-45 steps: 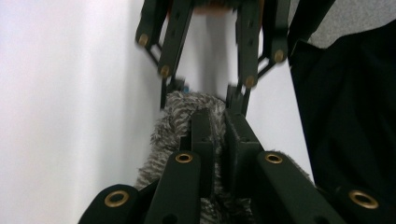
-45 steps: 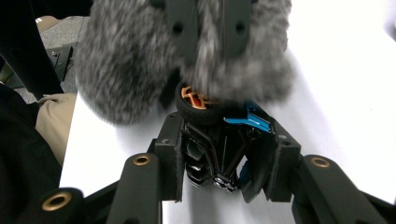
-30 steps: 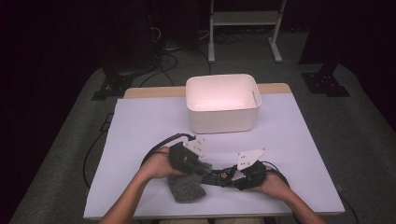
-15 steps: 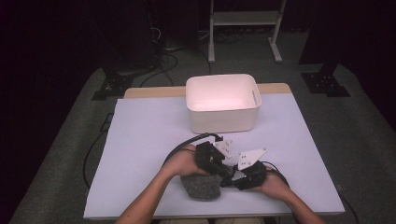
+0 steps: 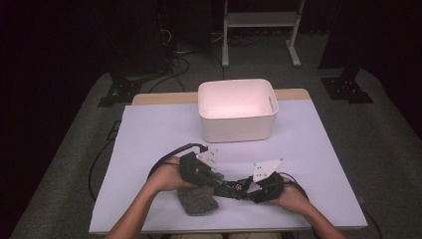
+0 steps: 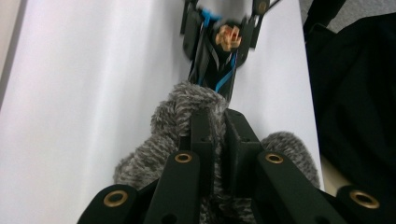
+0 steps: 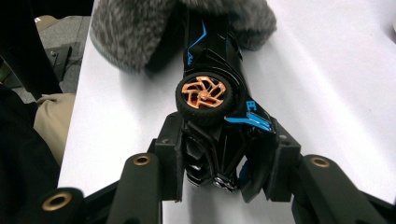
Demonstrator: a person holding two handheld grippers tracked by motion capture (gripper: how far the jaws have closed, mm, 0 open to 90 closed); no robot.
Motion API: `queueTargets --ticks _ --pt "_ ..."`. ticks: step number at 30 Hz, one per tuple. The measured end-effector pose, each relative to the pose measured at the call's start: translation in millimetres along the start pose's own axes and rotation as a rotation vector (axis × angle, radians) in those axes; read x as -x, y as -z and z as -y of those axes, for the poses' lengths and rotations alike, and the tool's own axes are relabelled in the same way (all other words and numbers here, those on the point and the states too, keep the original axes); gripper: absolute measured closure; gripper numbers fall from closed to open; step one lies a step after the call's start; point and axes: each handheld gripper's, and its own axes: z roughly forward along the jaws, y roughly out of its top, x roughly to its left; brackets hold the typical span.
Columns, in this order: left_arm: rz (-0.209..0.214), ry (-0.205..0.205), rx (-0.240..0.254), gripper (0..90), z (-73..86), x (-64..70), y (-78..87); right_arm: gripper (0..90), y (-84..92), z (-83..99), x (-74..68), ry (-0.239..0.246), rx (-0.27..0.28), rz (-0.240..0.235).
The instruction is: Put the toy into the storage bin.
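Note:
A black toy car [image 7: 210, 93] with blue trim and copper wheels is clamped between the jaws of my right gripper [image 7: 224, 140], one wheel facing its camera. From above, the car [image 5: 234, 188] lies just over the table's front between both hands, with the right gripper [image 5: 249, 192] at its right end. My left gripper [image 6: 219, 121] is shut on a fuzzy grey cloth [image 6: 187, 107], which is bunched around its jaws and touches the car's far end [image 6: 219, 60]. In the high view the cloth [image 5: 198, 201] hangs under the left gripper [image 5: 216, 180]. It also drapes the car's end [image 7: 135, 32].
A white bin [image 5: 238, 112] stands at the back middle of the white-covered table [image 5: 149, 134], with nothing showing inside it. Cables trail from both grippers. The table's front edge lies just under the forearms. Dark floor and stands surround the table.
The left gripper with the cloth slid right along the car, then came back left to about where it was. The right gripper and the car stayed put.

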Motion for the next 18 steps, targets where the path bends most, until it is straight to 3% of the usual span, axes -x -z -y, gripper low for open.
queueTargets --ticks 12,15,18 --pt "-0.036 0.033 0.007 83.1 20.9 -0.7 15.0 57.1 -0.1 0.1 0.4 0.002 0.002 0.0" --pt "-0.021 0.035 0.019 83.2 17.5 -1.3 13.2 57.1 -0.1 0.0 0.8 0.001 0.002 -0.002" --pt "-0.002 0.005 0.015 83.3 5.4 -0.7 5.3 57.1 -0.1 0.2 0.9 -0.003 0.002 -0.003"
